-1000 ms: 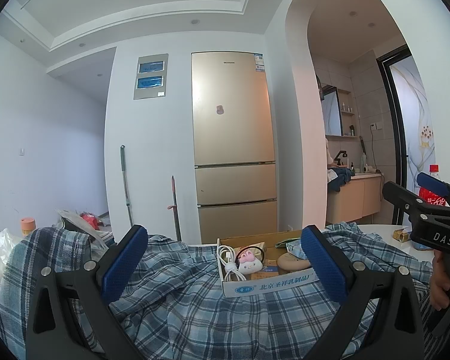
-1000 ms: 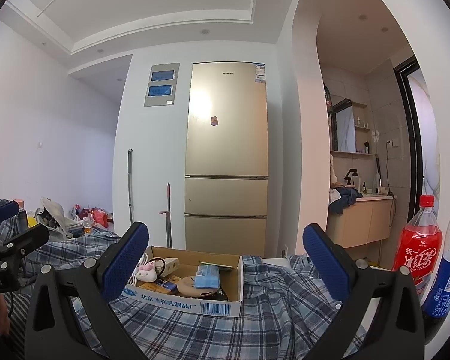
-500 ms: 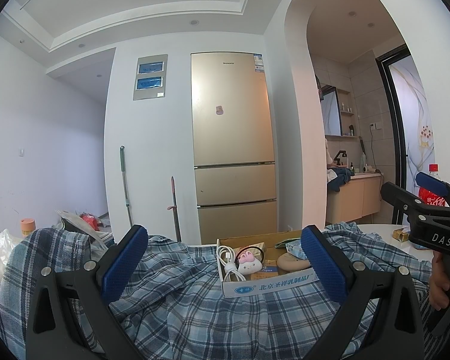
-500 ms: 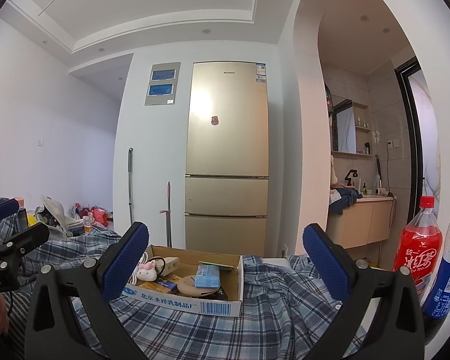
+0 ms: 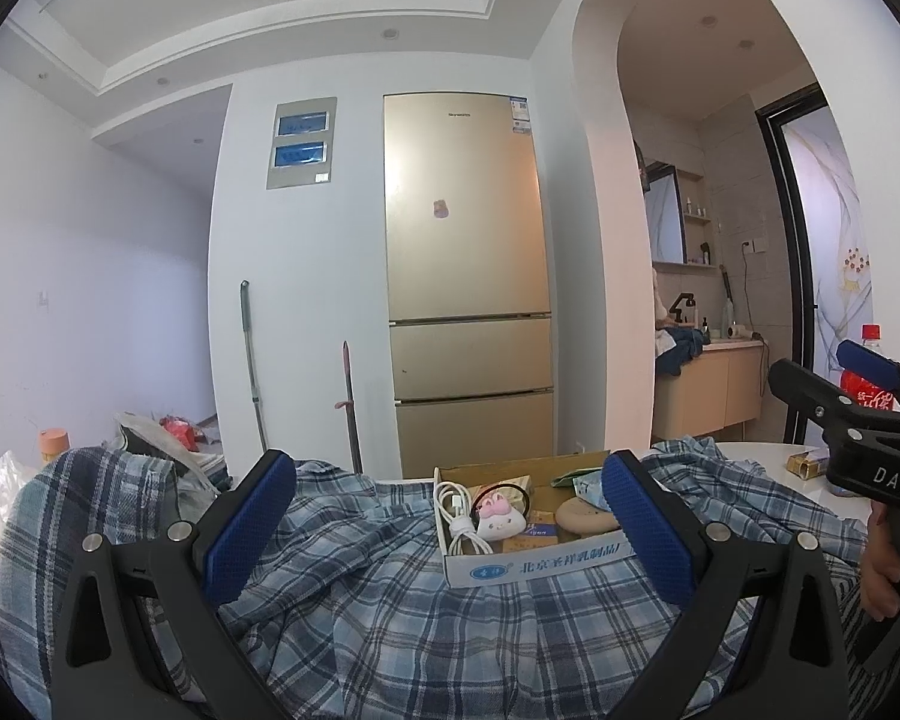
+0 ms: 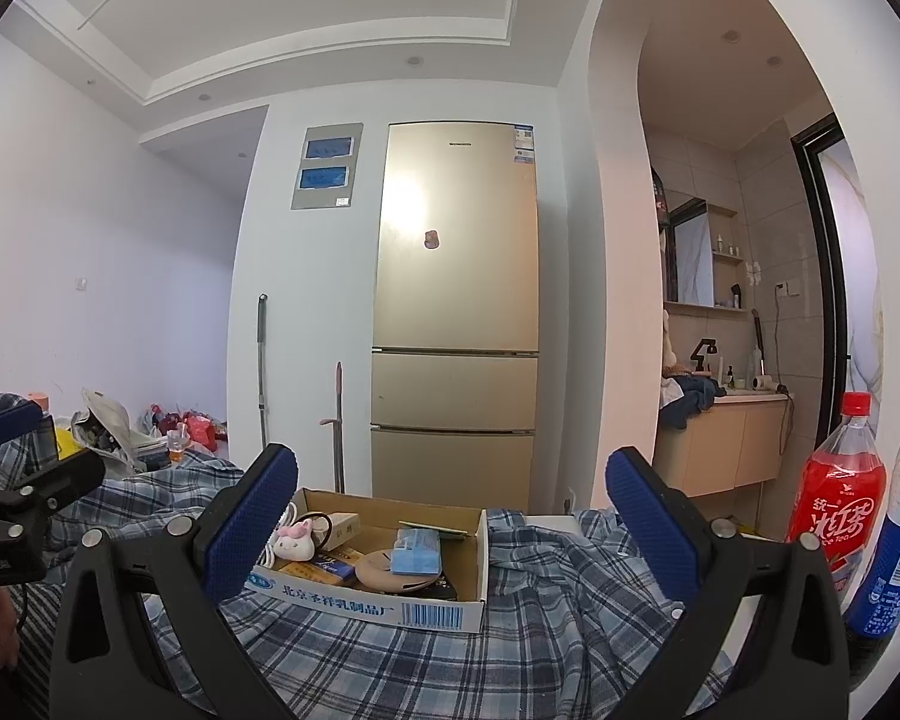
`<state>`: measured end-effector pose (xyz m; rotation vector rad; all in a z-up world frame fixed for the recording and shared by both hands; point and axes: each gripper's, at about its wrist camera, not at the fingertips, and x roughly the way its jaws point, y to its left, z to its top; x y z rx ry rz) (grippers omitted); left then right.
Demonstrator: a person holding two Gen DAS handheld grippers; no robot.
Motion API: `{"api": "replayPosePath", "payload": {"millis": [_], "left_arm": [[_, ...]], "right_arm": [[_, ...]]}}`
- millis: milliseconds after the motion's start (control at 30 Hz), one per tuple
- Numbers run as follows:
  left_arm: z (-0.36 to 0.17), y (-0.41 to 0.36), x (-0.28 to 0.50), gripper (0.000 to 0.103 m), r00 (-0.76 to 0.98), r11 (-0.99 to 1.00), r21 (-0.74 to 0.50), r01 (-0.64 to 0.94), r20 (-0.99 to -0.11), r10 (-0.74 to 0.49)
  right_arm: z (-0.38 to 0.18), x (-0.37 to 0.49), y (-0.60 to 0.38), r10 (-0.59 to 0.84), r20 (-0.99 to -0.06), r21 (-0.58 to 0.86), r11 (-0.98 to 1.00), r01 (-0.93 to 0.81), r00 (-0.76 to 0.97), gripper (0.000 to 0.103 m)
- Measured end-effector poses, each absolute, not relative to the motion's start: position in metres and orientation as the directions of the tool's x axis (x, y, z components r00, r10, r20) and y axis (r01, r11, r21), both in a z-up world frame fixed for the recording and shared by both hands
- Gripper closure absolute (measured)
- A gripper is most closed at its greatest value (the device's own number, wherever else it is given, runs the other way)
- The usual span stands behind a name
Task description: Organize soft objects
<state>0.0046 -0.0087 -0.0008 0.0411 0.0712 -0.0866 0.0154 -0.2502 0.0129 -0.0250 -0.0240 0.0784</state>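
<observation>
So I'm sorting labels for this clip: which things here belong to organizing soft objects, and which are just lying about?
Belongs to the job:
plaid shirt
left gripper, open
right gripper, open

Just lying about:
cardboard box of odds and ends
red iced tea bottle
blue-labelled bottle
fridge

Gold fridge (image 6: 455, 324), cardboard box (image 6: 390, 597) of clutter, red bottle (image 6: 838, 504)

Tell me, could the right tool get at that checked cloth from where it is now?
Probably yes. The right tool is open just above the plaid shirt, with nothing lying on the cloth below it; the cardboard box sits further ahead on the fabric.
</observation>
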Motion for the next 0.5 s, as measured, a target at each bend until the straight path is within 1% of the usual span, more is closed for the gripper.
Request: {"api": "replayPosePath", "payload": {"millis": [300, 500], "left_arm": [[0.0008, -0.0111, 0.0058, 0.0, 0.994, 0.994, 0.053, 0.093, -0.068, -0.089], [-0.002, -0.0125, 0.0109, 0.0, 0.992, 0.995, 0.042, 0.094, -0.09, -0.09]], "right_arm": [[0.0114, 0.0158, -0.2504, 0.076, 0.025, -0.027, 0.997, -0.076, 0.997, 0.0], [0.0111, 0.0159, -0.2514, 0.075, 0.019, -0.026, 0.997, -0.074, 0.997, 0.0]]}}
